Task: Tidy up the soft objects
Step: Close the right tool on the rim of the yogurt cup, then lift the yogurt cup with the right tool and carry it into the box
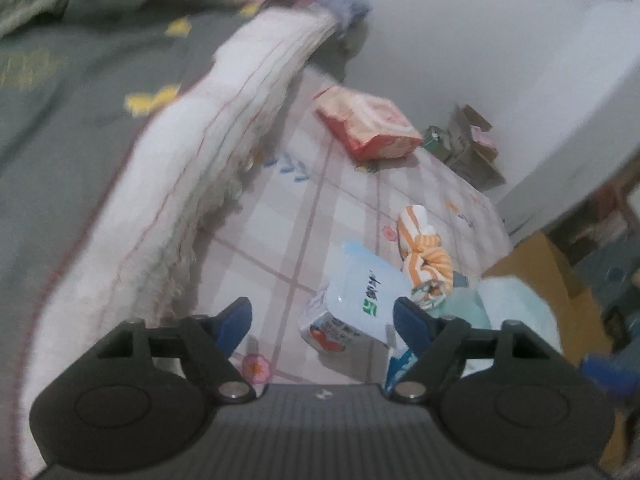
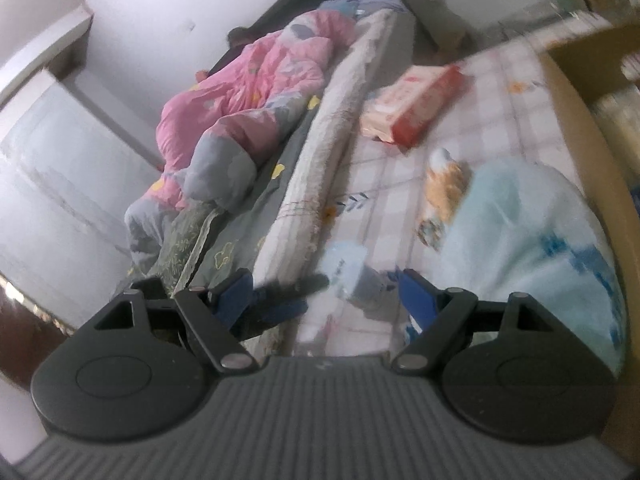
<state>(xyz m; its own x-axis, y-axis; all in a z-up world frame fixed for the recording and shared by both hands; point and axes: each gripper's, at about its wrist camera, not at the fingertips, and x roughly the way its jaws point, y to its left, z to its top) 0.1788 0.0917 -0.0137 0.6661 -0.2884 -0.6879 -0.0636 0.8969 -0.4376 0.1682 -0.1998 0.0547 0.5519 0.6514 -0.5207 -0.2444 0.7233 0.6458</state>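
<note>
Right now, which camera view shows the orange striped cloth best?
The left wrist view: the orange striped cloth is fairly sharp there, with clear stripes, lying beside the pale blue packet. The right wrist view shows it only as a blurred orange patch.

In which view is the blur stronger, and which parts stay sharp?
Right wrist view: stronger blur, the pale blue pack is smeared, and the red tissue pack is soft. Left wrist view: the folded blanket edge streaks, but the pale blue pack stays readable. Both gripper bodies look sharp; fisheye bends the edges.
</note>
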